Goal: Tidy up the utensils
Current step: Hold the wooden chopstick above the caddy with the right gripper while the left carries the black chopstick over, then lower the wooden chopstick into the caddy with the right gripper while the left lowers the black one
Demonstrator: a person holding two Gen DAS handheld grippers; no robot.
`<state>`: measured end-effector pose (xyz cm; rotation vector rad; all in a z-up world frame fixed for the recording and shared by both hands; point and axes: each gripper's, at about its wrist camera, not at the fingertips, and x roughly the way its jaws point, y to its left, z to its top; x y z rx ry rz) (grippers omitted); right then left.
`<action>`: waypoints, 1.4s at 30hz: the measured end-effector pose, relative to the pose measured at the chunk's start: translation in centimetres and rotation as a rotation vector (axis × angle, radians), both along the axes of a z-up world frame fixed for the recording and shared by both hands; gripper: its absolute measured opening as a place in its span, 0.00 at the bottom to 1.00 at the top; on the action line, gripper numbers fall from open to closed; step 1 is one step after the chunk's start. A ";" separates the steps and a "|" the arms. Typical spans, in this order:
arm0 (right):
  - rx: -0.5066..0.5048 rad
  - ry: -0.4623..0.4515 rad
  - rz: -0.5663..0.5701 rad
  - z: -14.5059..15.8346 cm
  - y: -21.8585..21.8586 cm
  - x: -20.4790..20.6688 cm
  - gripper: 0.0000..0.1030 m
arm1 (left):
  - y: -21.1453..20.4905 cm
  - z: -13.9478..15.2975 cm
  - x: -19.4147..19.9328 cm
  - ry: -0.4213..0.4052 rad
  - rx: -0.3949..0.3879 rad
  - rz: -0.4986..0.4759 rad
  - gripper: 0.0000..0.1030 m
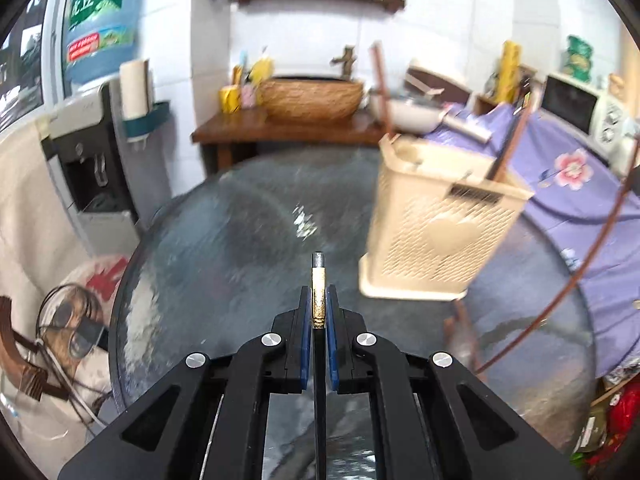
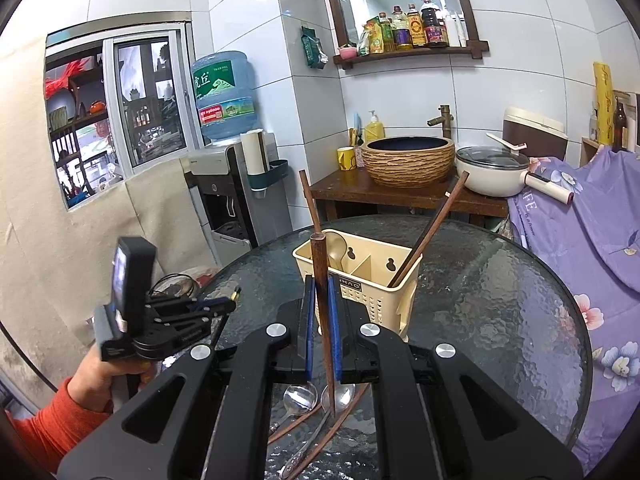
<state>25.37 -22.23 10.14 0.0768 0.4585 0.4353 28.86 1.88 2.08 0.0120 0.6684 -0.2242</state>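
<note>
Brown wooden chopstick (image 2: 323, 300) stands almost straight up in the right gripper (image 2: 320, 320), pinched between its blue pads, thin end down. It is just in front of the cream plastic utensil holder (image 2: 376, 300) on the round glass surface (image 2: 500, 300). The left gripper (image 1: 319, 304) squeezes a thin black stick with a gold and silver tip (image 1: 319, 284), pointing forward and away. Only the right view shows two silver spoons (image 2: 316, 396) lying on the glass under the gripper, and a spoon inside the holder. The left view is blurry.
</note>
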 end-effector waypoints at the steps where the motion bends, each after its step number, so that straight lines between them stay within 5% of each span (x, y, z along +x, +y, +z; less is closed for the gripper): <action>1: -0.001 -0.001 -0.001 0.1 0.0 0.0 0.07 | -0.2 0.6 -0.2 -0.010 -0.008 -0.013 0.07; 26: -0.011 -0.054 0.012 4.0 0.1 0.6 0.07 | -3.6 9.1 -1.4 -0.176 -0.069 -0.162 0.06; 42: 0.073 -0.152 -0.029 14.8 -0.9 5.3 0.07 | -6.8 21.0 1.0 -0.306 -0.072 -0.217 0.06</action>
